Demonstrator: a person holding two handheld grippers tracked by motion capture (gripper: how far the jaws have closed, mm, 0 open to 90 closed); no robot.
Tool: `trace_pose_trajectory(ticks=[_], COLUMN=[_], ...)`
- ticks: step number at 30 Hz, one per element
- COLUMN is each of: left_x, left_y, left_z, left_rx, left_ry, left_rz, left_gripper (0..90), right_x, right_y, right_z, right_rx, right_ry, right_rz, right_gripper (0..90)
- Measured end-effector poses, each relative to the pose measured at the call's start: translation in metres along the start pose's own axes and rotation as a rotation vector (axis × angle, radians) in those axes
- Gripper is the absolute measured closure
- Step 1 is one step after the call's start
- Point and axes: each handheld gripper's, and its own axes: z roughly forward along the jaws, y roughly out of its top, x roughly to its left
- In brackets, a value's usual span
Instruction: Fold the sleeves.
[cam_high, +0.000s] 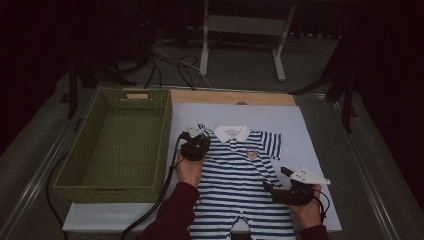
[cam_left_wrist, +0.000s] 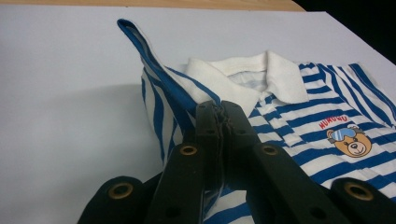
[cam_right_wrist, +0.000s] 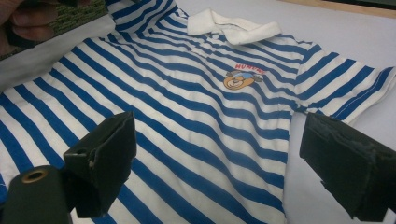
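High view frames a small blue-and-white striped romper (cam_high: 240, 185) laid flat on a white sheet (cam_high: 300, 130) in the lower middle of the frame, with a green woven basket (cam_high: 70, 185) to its left. The left gripper (cam_high: 194, 134) is seen at the garment's left shoulder, beside the white collar (cam_high: 232, 133), and the right gripper (cam_high: 272, 188) at the garment's right edge, lower right of centre.

In the left gripper view the jaws are pressed together on a fold of the left sleeve (cam_left_wrist: 154, 65), which is lifted into a peak at upper left of the frame. In the right gripper view the jaws are spread wide, nothing is held, and the striped cloth (cam_right_wrist: 187, 140) lies under and between them.

It is judged that a fold of the sleeve is in hand. The pinch takes in only a thin ridge of fabric near the tips, so the sleeve could slip free if it is pulled hard. With the right side unheld, the whole garment could be dragged across the sheet and rumpled instead of folded.

The raised sleeve and the tightness of the grip are made plain by the left gripper view; in the high view that spot is hidden by the hand (cam_high: 189, 170). The basket's position is given by the high view alone.
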Motion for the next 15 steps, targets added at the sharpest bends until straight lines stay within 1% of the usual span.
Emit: trace_pose_trajectory(ticks=[6, 9, 15], left_x=[-0.0027, -0.0042, -0.0058], left_y=[-0.0022, -0.0043, -0.0057], left_z=[0.0042, 0.0067, 0.0095], left_rx=[0.011, 0.013, 0.019], left_ry=[-0.008, -0.010, -0.015], left_rz=[0.005, -0.001, -0.001], left_gripper=[86.8, 86.8, 86.6], right_x=[0.0000, 0.0001, -0.0001], right_y=[0.0000, -0.0001, -0.0001], right_z=[-0.0001, -0.0001, -0.0002], right_rx=[-0.001, 0.000, -0.001], right_ry=[0.000, 0.000, 0.000], right_rz=[0.000, -0.001, -0.001], right_gripper=[10.7, 10.6, 10.6])
